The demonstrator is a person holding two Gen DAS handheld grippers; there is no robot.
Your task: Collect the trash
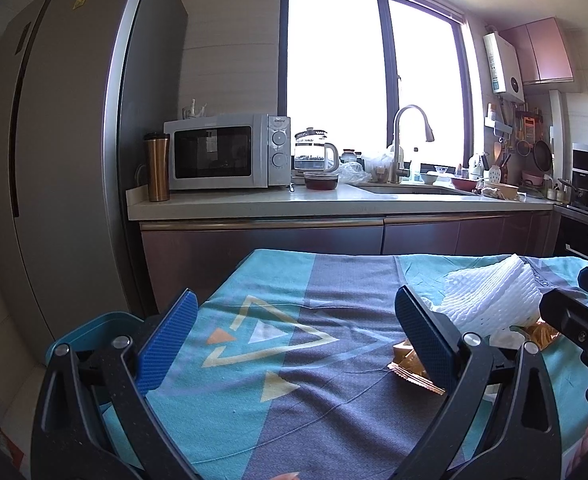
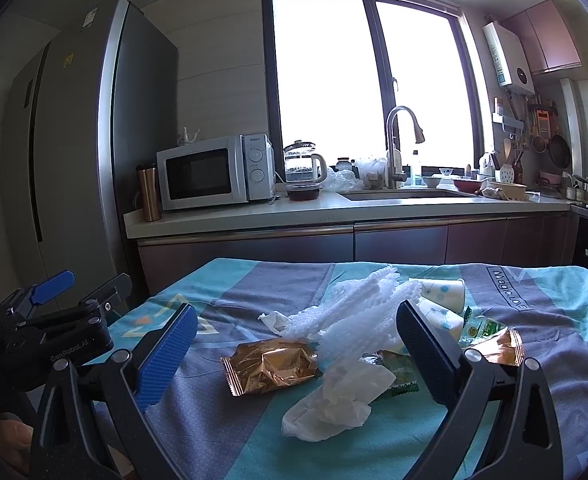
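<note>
Your left gripper (image 1: pixel 294 344) hovers low over the patterned surface (image 1: pixel 254 360), fingers (image 1: pixel 166 344) spread wide and grasping nothing, with a gold wrapper (image 1: pixel 407 368) peeking beside its right finger at lower right. Your right gripper (image 2: pixel 294 348) hangs level over the trash pile at frame centre, fingers released. There a crinkled gold wrapper (image 2: pixel 270 366) lies flat, a crumpled white tissue (image 2: pixel 333 400) just beside it, white foam netting (image 2: pixel 357 312) heaped behind, and two paper cups (image 2: pixel 441 300) tipped over toward the right.
</note>
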